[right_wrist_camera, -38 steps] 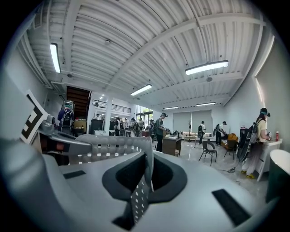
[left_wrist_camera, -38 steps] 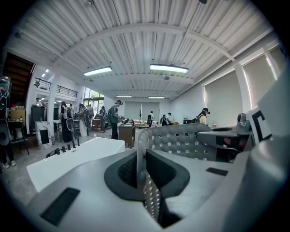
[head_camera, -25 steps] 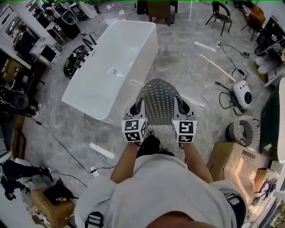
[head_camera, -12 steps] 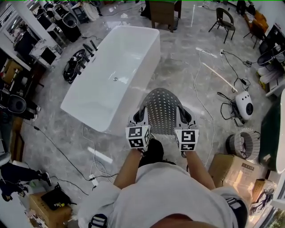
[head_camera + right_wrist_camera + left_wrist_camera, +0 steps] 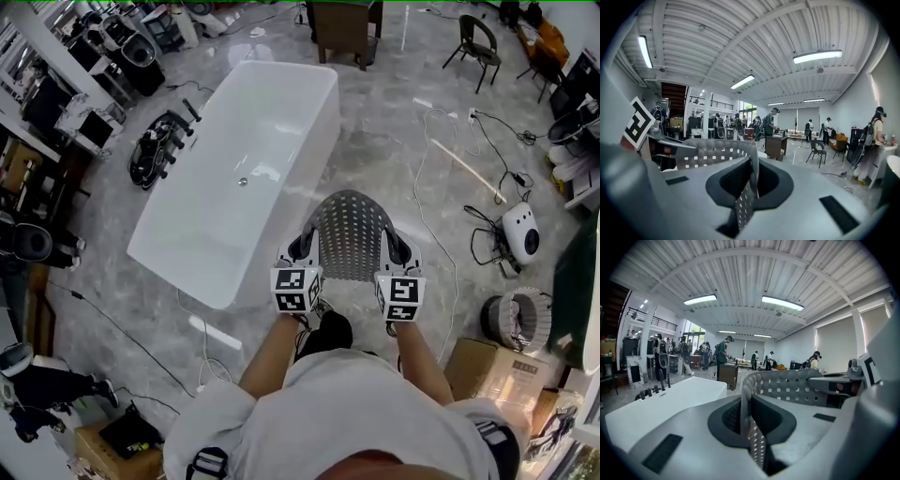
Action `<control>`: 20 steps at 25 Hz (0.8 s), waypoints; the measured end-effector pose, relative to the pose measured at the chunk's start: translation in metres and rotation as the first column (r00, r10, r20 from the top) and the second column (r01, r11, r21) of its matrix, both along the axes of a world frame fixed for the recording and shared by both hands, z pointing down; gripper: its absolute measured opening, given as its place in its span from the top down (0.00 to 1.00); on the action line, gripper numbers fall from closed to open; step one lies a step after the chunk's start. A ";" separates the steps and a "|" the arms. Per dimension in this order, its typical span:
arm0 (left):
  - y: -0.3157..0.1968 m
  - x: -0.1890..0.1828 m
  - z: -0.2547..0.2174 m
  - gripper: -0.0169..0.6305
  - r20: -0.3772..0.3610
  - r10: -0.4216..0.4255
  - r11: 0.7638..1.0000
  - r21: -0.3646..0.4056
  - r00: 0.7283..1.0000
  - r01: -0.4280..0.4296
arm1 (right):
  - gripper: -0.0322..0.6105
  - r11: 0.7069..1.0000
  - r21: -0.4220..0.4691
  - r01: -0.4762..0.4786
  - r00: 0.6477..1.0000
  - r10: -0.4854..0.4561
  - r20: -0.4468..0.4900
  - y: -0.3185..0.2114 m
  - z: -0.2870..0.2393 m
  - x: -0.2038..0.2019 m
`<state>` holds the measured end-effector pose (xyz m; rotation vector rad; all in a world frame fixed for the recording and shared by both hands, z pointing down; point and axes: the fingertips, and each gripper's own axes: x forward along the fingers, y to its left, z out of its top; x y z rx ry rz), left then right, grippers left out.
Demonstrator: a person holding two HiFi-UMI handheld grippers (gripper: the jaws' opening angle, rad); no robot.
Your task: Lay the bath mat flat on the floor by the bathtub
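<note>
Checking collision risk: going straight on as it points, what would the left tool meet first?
Past the held bath mat, likely the floor beside the bathtub, whose corner lies just left; depth unclear.

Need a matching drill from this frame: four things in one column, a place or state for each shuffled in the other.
Things:
1. bath mat
2. bathtub
3. cardboard box
4. chair

Places or states:
A. white, left of the mat in the head view
B. brown, on the floor at lower right
C. dark, at the far top right
D. grey with holes, clamped by the left gripper and right gripper

Pairs: 1-D, 2-A, 3-B, 4-C
</note>
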<state>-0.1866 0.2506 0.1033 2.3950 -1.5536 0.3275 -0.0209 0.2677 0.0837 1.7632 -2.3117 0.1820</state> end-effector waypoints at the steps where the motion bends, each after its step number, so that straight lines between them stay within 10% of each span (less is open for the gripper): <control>1: -0.010 0.000 0.002 0.94 0.001 0.008 1.000 -0.002 1.000 -0.008 | 0.92 1.000 -0.002 -0.003 1.000 0.003 -0.002 -0.009 0.002 0.000; 20: -0.115 -0.015 0.010 0.94 -0.028 0.001 1.000 -0.012 1.000 -0.001 | 0.92 0.993 -0.037 0.113 0.991 -0.115 -0.069 -0.112 0.011 -0.029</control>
